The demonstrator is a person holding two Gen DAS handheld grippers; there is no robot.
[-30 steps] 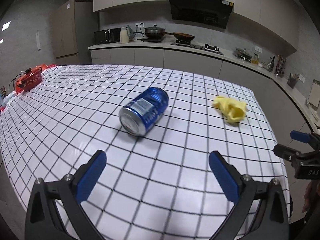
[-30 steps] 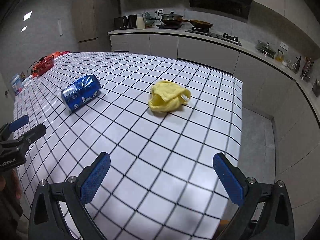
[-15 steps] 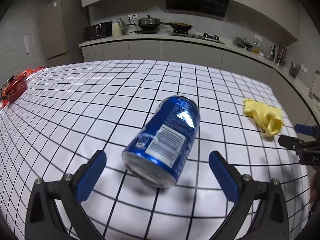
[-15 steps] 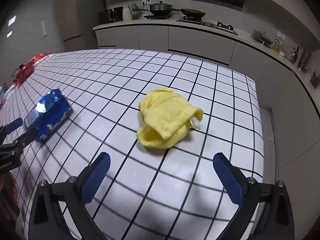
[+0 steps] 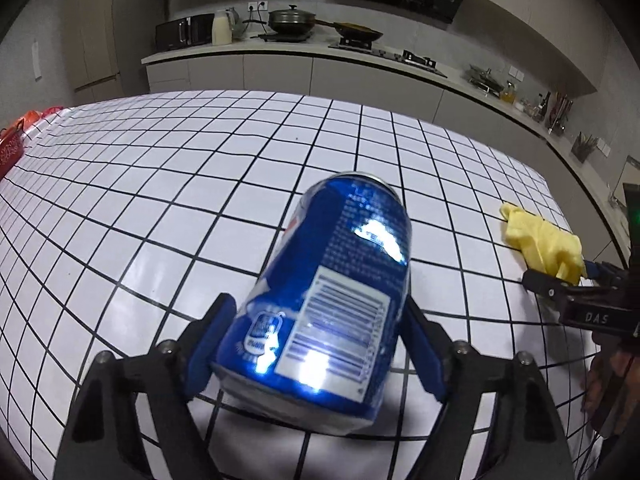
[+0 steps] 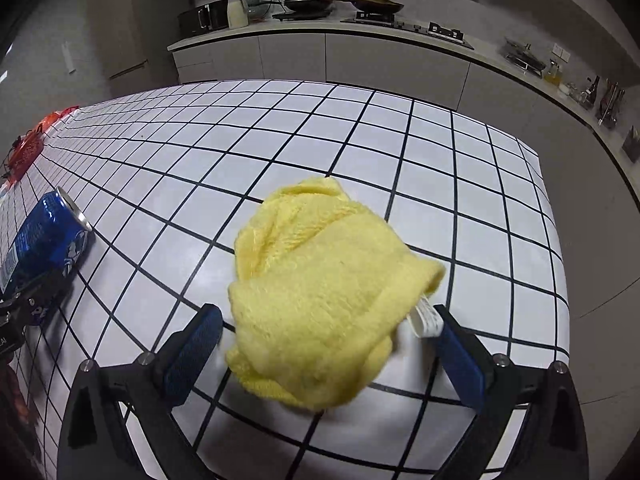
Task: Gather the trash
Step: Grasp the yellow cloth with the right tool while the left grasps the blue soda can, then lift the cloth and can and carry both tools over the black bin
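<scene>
A blue soda can [image 5: 332, 304] lies on its side on the white checked table [image 5: 160, 184]. My left gripper [image 5: 316, 352] is shut on the can's near end, a pad pressed on each side. The can also shows at the left of the right wrist view [image 6: 44, 240]. A crumpled yellow cloth [image 6: 320, 300] with a white tag lies between the fingers of my right gripper [image 6: 328, 348]. Its jaws stand apart, the left pad just off the cloth and the right pad at the tag. The cloth also shows at the right of the left wrist view [image 5: 544, 244].
A red object [image 5: 12, 144] sits at the table's far left edge. The table's right edge [image 6: 560, 280] drops to the floor close to the cloth. A kitchen counter [image 5: 320, 52] with a stove, a pot and a microwave runs along the back wall.
Both grippers have moved forward. The left jaws have closed onto the can. The right jaws have narrowed around the yellow cloth.
</scene>
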